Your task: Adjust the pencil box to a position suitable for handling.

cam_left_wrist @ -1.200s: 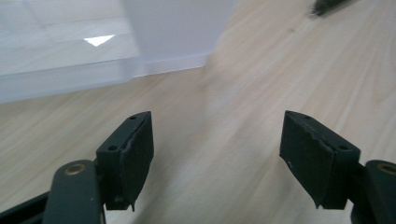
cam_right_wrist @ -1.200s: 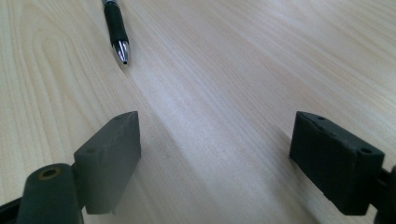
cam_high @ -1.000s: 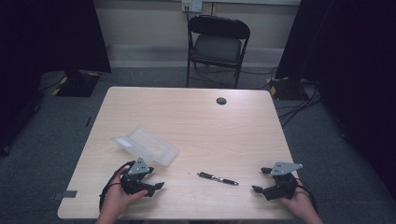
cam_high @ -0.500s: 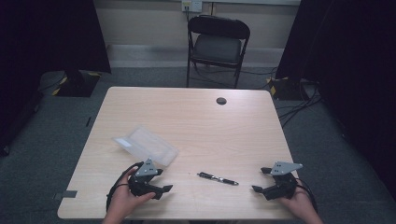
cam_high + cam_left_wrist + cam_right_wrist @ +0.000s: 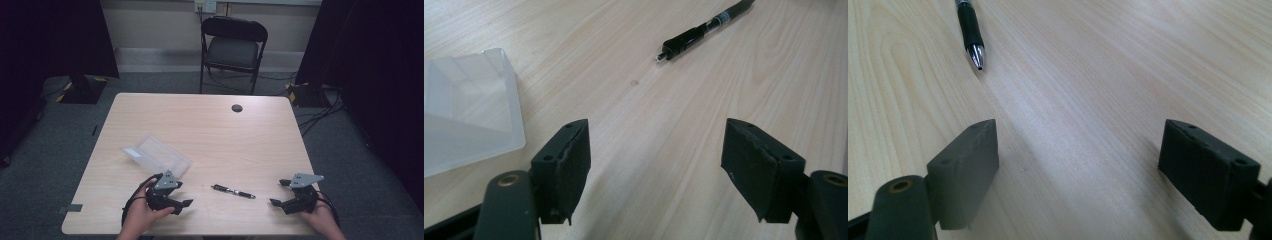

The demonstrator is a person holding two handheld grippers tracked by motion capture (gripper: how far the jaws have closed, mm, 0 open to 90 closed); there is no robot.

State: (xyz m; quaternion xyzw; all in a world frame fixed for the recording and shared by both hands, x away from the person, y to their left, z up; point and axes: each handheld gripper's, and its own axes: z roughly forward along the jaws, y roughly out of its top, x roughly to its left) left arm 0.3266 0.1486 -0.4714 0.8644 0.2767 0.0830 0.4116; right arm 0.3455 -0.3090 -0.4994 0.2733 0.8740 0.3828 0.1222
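A black pen lies on the wooden table near the front edge, between my two grippers. A clear plastic case lies flat to the left of the pen. My left gripper rests just in front of the case, open, pointing right toward the pen. In the left gripper view the pen lies ahead and the case sits at the left. My right gripper is open at the front right, pointing left. The pen's silver tip shows in the right gripper view.
A small black disc sits on the far part of the table. A black folding chair stands behind the table. Cables run across the grey floor at the right.
My left gripper has moved right along the front edge, closer to the pen. The right gripper has stayed in place.
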